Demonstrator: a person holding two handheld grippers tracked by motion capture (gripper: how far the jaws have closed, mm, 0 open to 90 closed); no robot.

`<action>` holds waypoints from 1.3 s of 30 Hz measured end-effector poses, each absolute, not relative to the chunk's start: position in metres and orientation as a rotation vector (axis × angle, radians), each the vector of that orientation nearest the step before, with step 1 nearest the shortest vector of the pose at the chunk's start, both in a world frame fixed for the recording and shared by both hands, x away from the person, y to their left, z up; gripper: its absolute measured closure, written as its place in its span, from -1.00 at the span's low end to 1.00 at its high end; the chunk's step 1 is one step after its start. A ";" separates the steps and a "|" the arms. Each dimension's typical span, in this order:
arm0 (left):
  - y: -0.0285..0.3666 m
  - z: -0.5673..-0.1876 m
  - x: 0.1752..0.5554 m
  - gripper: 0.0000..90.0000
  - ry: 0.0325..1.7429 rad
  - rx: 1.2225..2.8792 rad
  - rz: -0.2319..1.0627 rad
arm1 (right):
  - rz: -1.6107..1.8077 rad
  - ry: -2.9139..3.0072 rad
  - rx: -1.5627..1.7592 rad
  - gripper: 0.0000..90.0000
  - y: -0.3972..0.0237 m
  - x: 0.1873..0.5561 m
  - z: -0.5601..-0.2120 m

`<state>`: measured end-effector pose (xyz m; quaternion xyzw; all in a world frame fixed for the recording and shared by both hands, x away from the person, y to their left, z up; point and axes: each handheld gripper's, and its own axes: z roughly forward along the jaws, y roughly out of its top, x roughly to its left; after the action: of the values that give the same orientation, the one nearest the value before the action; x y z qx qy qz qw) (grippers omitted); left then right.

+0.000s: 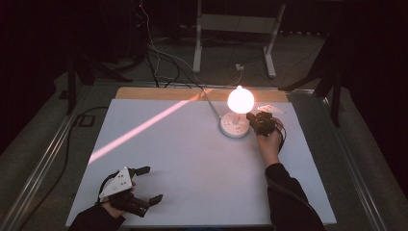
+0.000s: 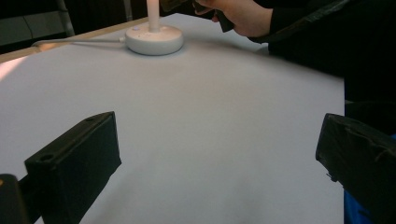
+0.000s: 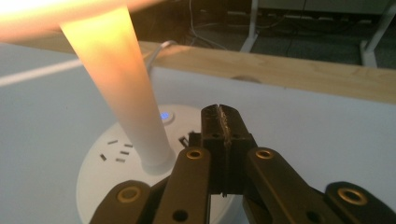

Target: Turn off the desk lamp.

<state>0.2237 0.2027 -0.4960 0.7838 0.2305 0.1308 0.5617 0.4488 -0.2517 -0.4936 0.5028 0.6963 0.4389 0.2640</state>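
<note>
A white table lamp stands at the far middle of the table, its globe [image 1: 240, 99] lit and glowing orange above a round white base [image 1: 234, 126] with socket slots. My right gripper [image 1: 251, 117] is shut with nothing between its jaws, tips just over the base [image 3: 107, 158] beside the lamp stem [image 3: 123, 88] and a small blue-lit button [image 3: 164, 115]. My left gripper [image 1: 150, 183] rests open at the near left corner, its jaws spread wide over bare tabletop, far from the lamp base [image 2: 154, 39].
The white table top [image 1: 192, 159] has a wooden strip [image 1: 159, 93] along its far edge. The lamp's white cord [image 1: 211, 103] runs off the back. A streak of light [image 1: 144, 127] crosses the left half. Desk legs and cables lie on the floor beyond.
</note>
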 end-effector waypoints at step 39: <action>0.202 -0.497 0.224 -0.99 0.550 1.845 0.301 | 1.114 1.921 1.375 1.00 -0.245 0.450 -0.518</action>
<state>0.2241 0.2024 -0.4967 0.7834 0.2337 0.1277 0.5616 0.4503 -0.2453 -0.5178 0.5081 0.7098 0.4118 0.2617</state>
